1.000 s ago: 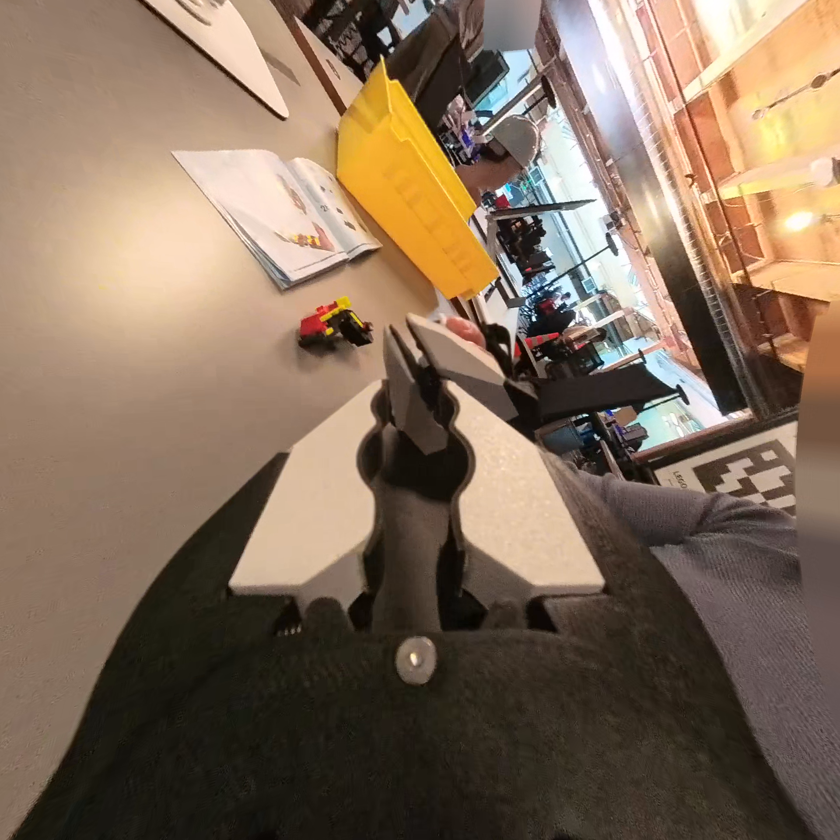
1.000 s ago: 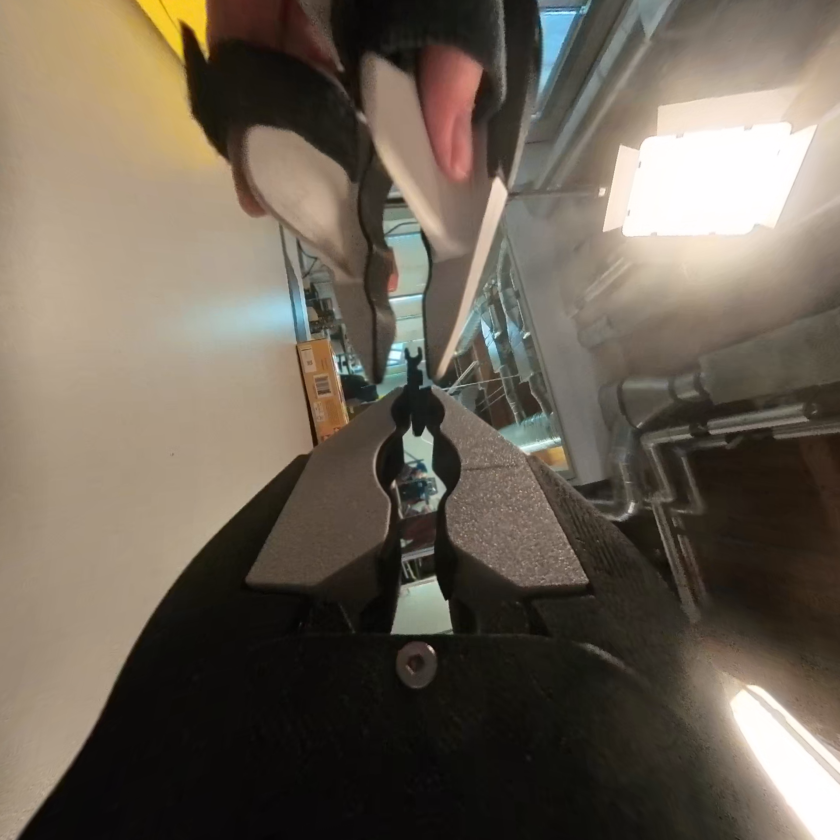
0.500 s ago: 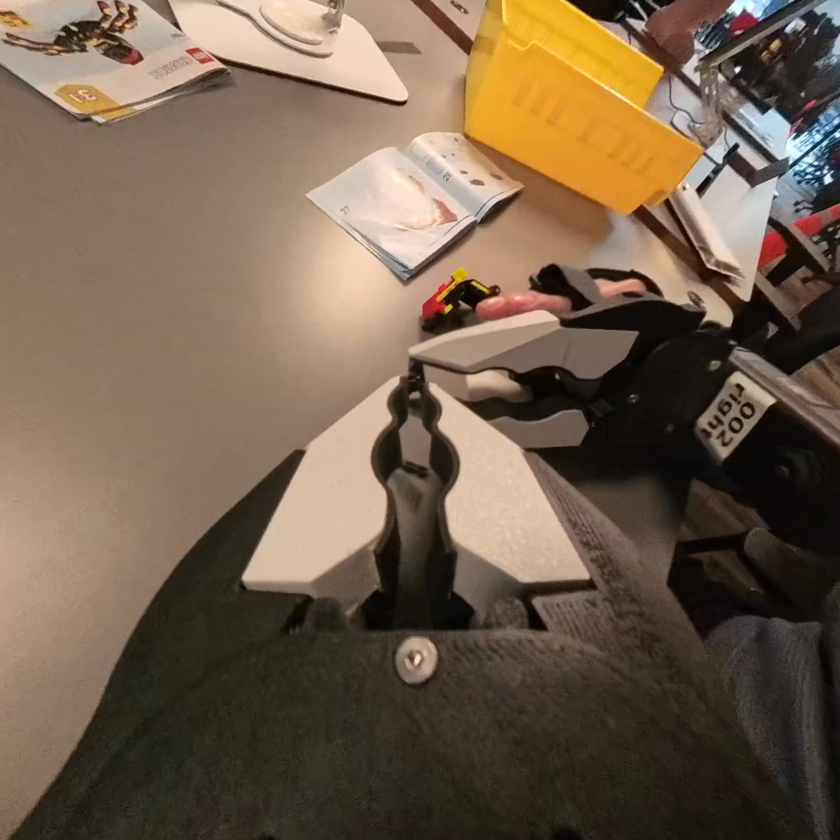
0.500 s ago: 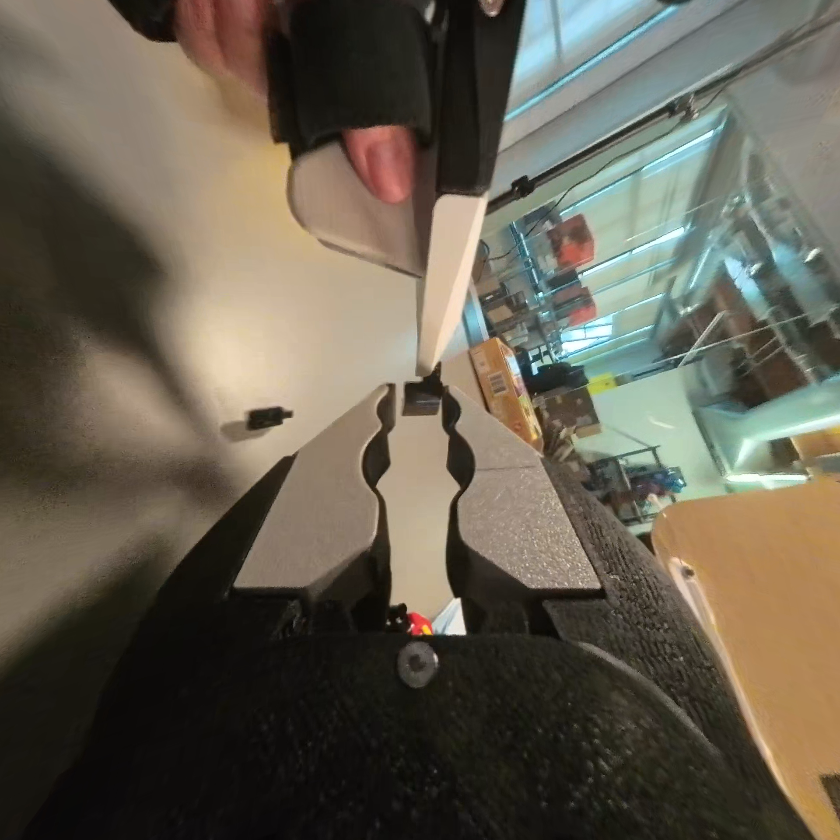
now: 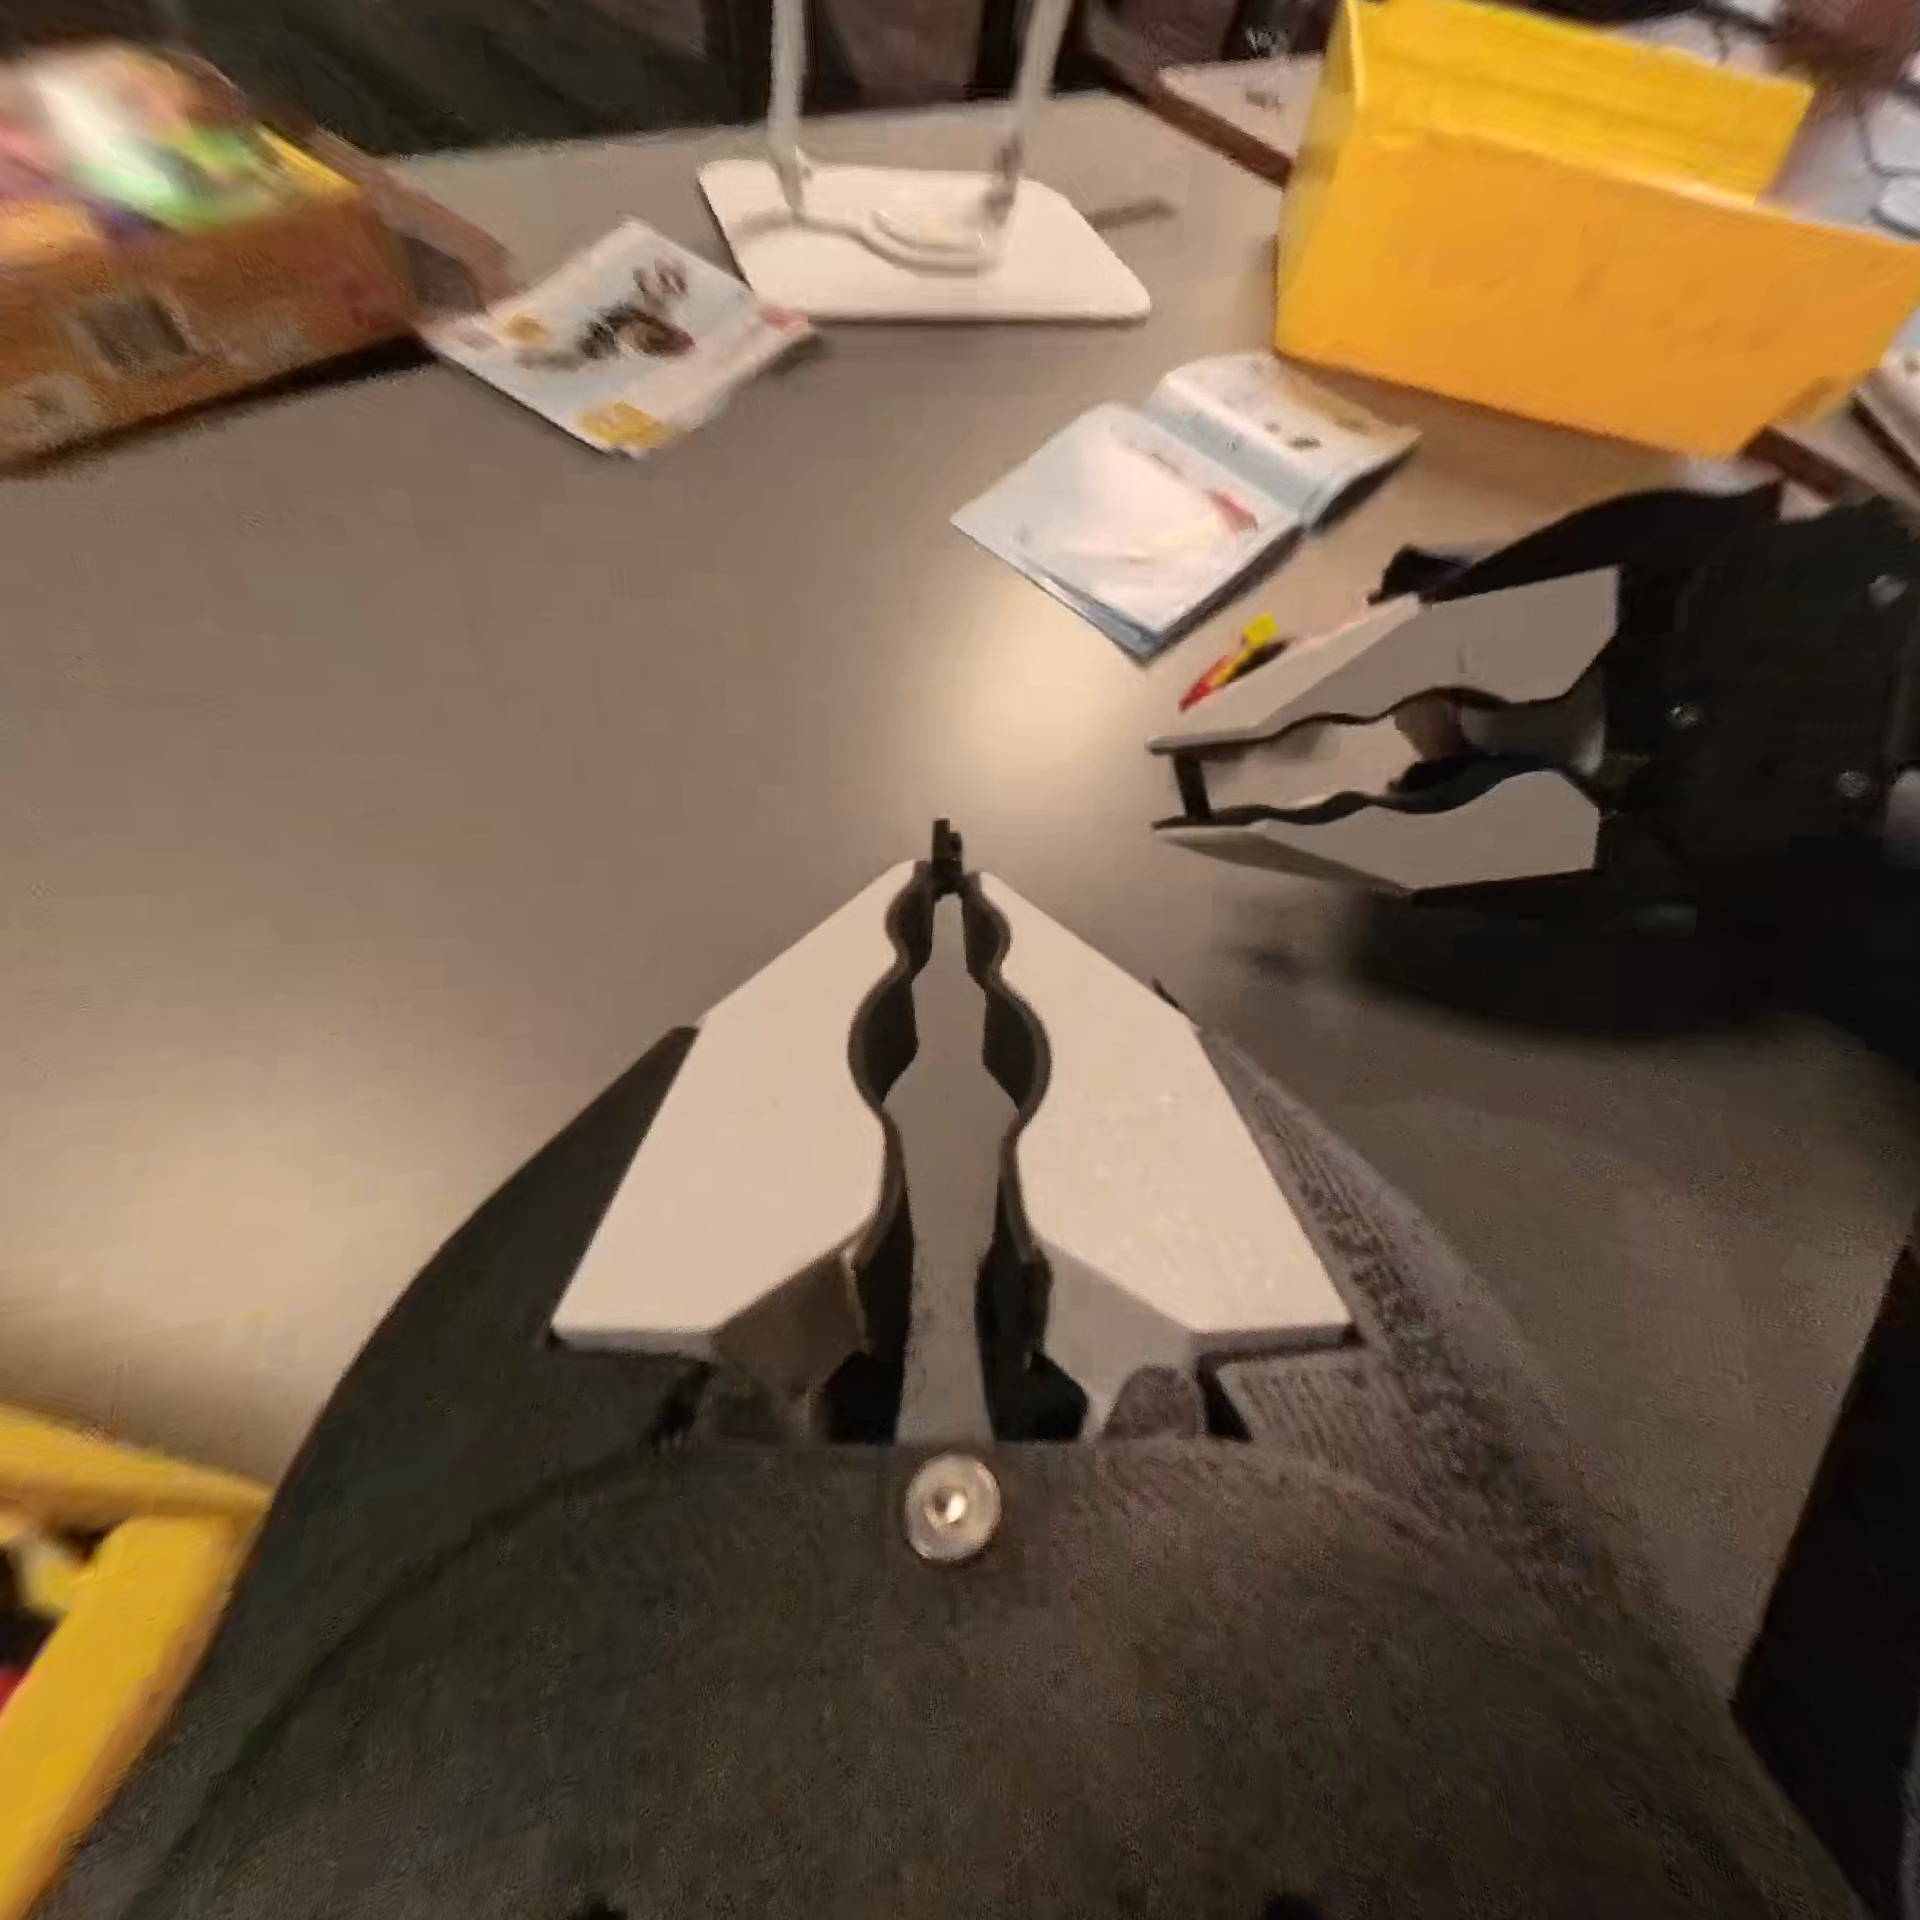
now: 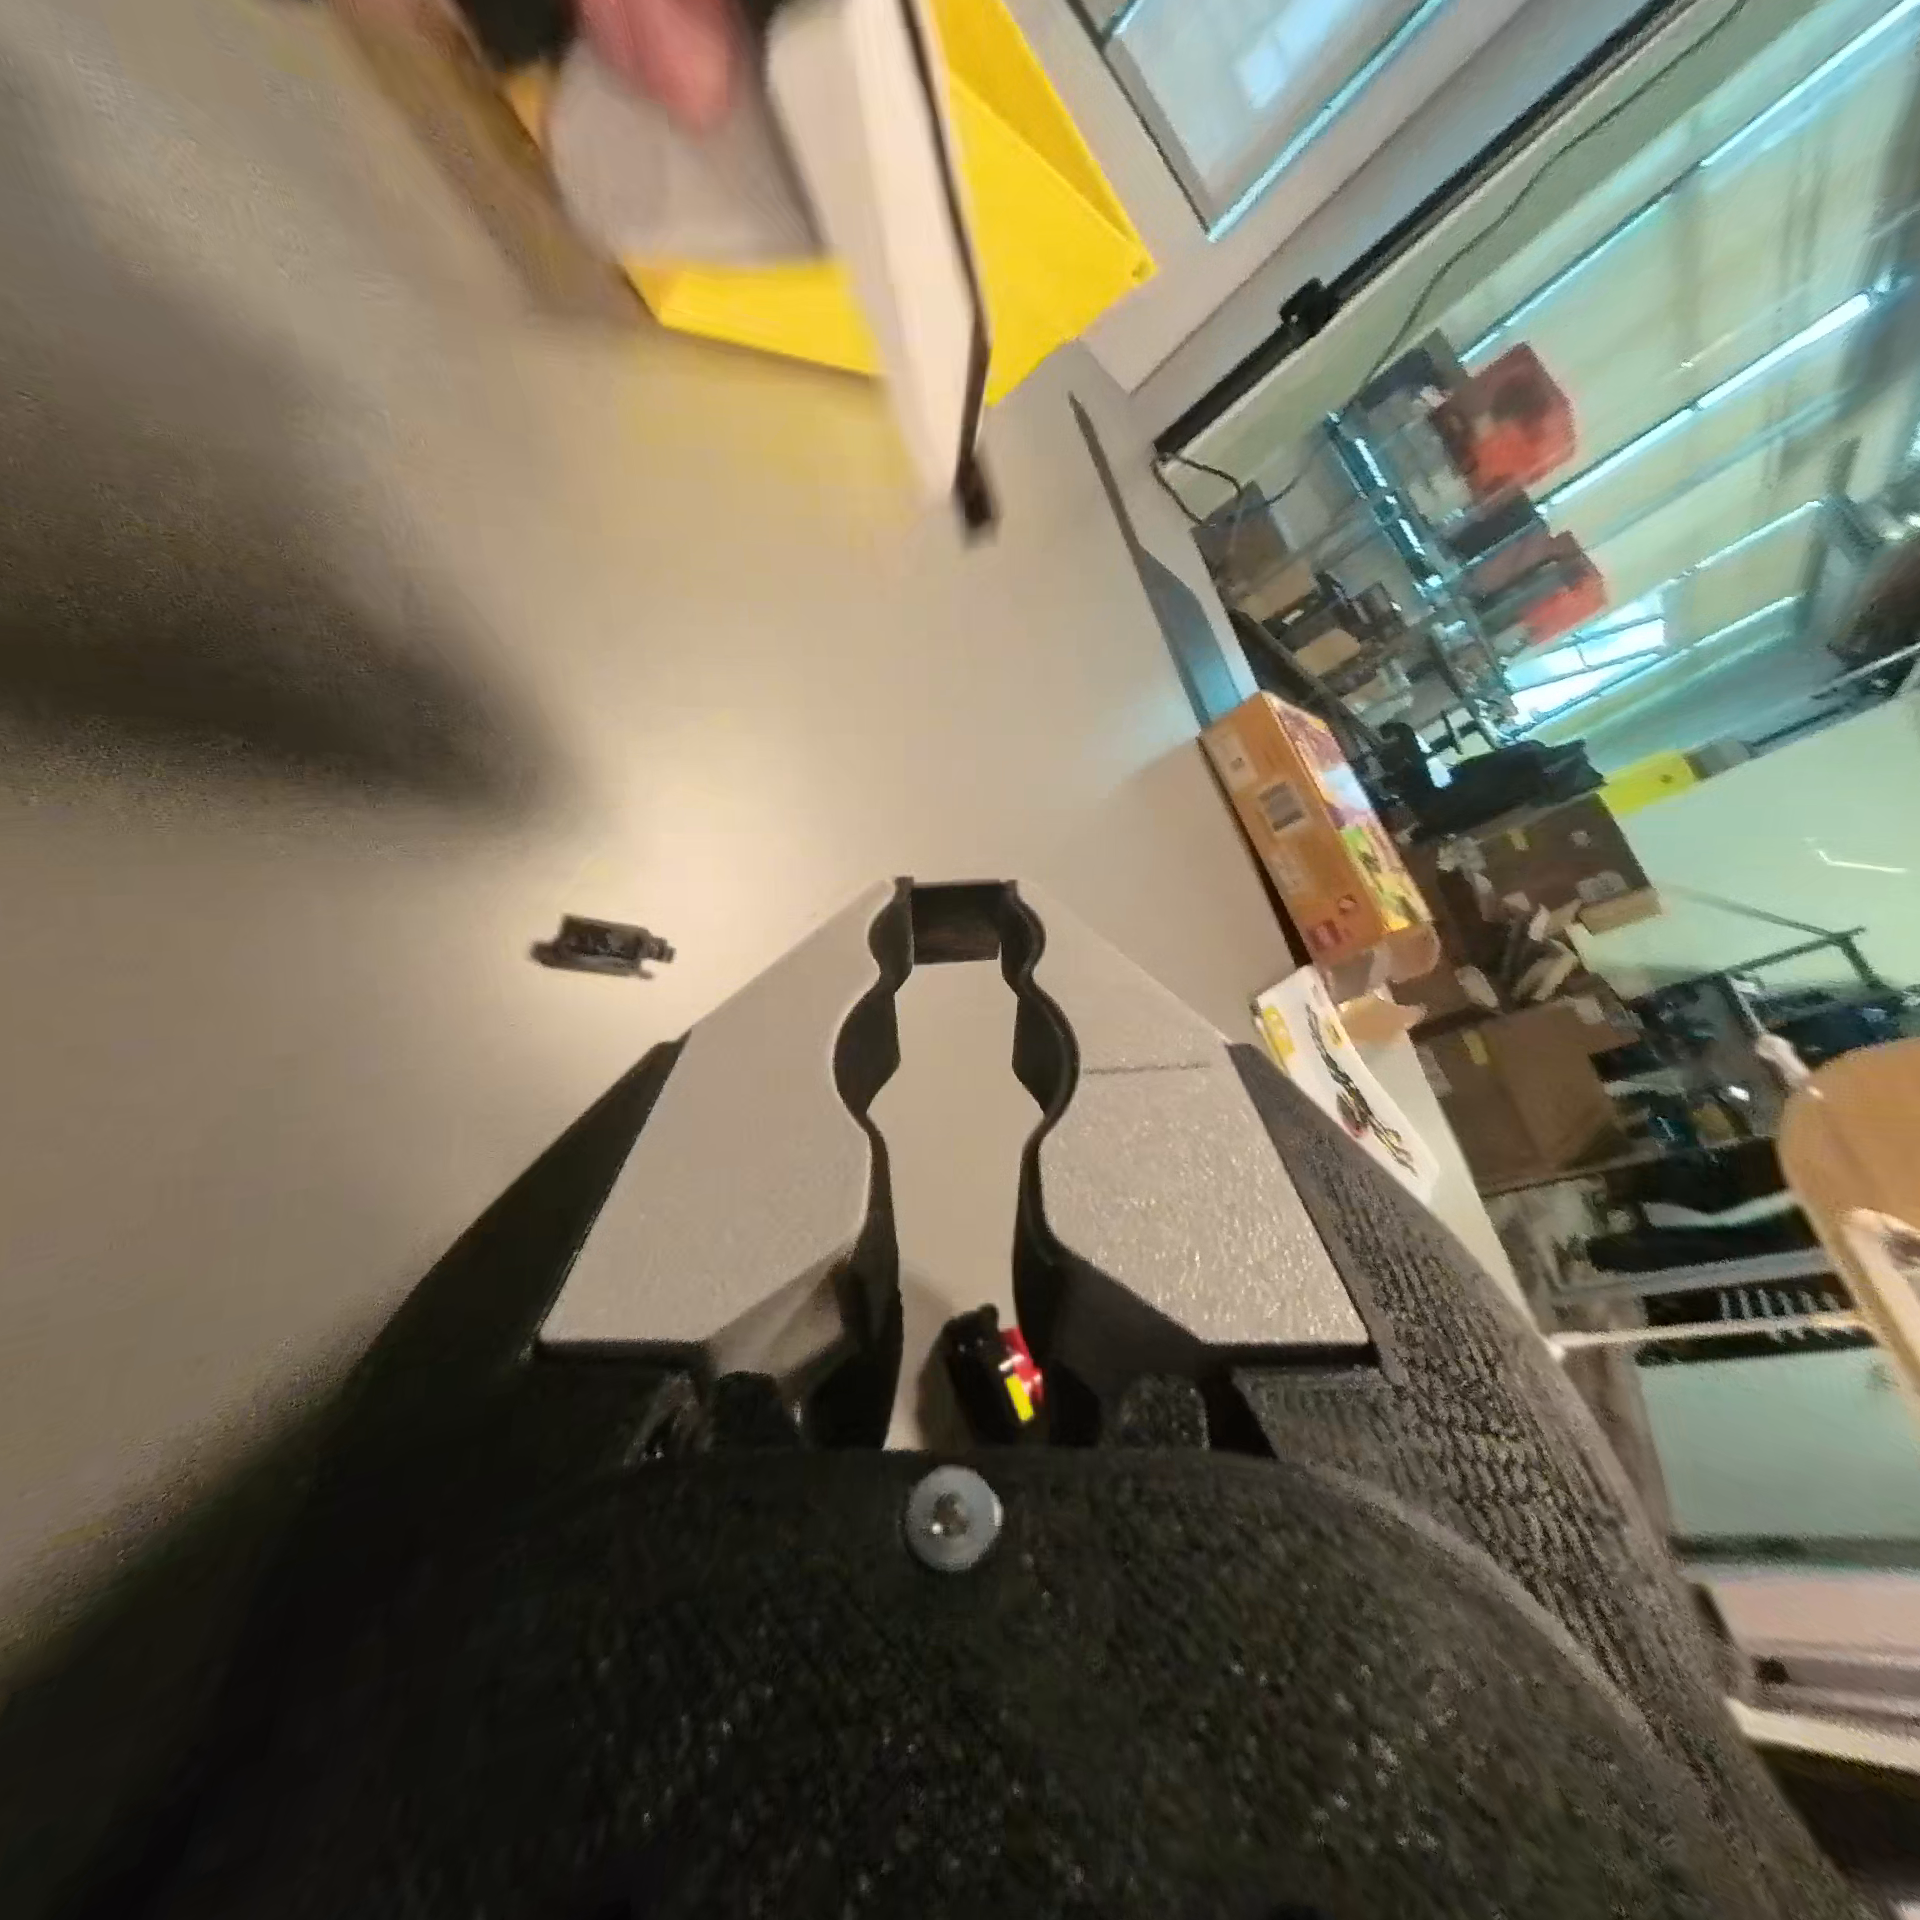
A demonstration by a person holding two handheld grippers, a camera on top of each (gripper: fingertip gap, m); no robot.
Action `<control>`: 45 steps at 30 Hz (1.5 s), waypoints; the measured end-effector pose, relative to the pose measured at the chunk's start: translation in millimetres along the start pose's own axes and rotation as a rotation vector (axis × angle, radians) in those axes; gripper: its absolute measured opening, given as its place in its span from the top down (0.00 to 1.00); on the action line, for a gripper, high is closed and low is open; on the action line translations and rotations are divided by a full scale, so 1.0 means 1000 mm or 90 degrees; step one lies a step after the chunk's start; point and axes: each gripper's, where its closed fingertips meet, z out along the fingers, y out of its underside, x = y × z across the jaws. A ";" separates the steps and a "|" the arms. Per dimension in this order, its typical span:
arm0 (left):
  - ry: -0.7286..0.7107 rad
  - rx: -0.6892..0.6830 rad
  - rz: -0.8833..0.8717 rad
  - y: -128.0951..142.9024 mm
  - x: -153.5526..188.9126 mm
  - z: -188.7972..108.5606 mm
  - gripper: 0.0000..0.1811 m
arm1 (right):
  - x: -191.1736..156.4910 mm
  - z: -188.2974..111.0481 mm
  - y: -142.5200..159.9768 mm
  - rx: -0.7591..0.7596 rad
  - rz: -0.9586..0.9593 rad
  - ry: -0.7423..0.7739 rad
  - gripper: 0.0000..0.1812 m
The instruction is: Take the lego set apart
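My left gripper (image 5: 943, 883) is shut on a thin black lego piece (image 5: 943, 844) that sticks out past its tips above the grey table. My right gripper (image 6: 956, 894) is shut on a small black brick (image 6: 956, 932), its jaws a brick's width apart. In the left wrist view the right gripper (image 5: 1179, 787) hovers to the right, apart from the left one. Behind it lies the red, yellow and black lego model (image 5: 1236, 660). The model also shows low between the right fingers (image 6: 1003, 1371). A loose black piece (image 6: 603, 943) lies on the table.
An open instruction booklet (image 5: 1174, 509) and a yellow bin (image 5: 1558, 229) lie at the far right. A white stand base (image 5: 925, 260), a second booklet (image 5: 623, 332) and a cardboard box (image 5: 156, 260) are at the back. Another yellow bin (image 5: 83, 1558) is near left. Tip to tip, the grippers are about 7 centimetres apart.
The two grippers, tip to tip a second ago, have pulled apart. Each keeps a black piece. The left gripper has swung left and levelled out over the table.
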 end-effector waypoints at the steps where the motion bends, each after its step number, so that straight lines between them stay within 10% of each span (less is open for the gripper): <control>1: -0.044 0.035 0.006 -0.011 -0.009 -0.016 0.98 | 0.002 0.000 0.003 -0.006 -0.010 0.011 0.92; 4: -0.256 0.098 -0.005 -0.032 -0.066 -0.082 0.98 | 0.004 0.003 0.007 -0.025 -0.051 0.038 0.92; 7: -0.360 -0.023 -0.112 0.000 -0.125 -0.122 0.98 | 0.001 0.006 0.007 -0.029 -0.058 0.038 0.92; 12: -0.275 -0.196 -0.268 0.047 -0.166 -0.117 0.97 | -0.001 0.007 0.007 -0.033 -0.042 0.028 0.92; 17: -0.320 -0.352 -0.315 0.086 -0.188 -0.118 0.77 | -0.002 0.008 0.011 -0.037 -0.008 0.014 0.92; 22: -0.389 -0.350 -0.279 0.075 -0.196 -0.129 0.69 | -0.002 0.006 0.001 0.012 0.115 -0.023 0.92; 27: -0.157 -0.038 0.116 -0.023 -0.071 -0.083 0.66 | -0.004 -0.013 -0.041 0.201 0.489 -0.234 0.92; 32: 0.025 0.039 0.497 -0.009 0.072 -0.040 0.66 | -0.009 -0.029 -0.063 0.285 0.633 -0.383 0.92; 38: -0.070 0.148 0.711 -0.013 0.103 -0.018 0.73 | -0.021 -0.051 -0.087 0.352 0.755 -0.585 0.92; 45: -0.083 0.168 0.748 -0.013 0.108 -0.017 0.91 | -0.020 -0.054 -0.093 0.372 0.774 -0.607 0.92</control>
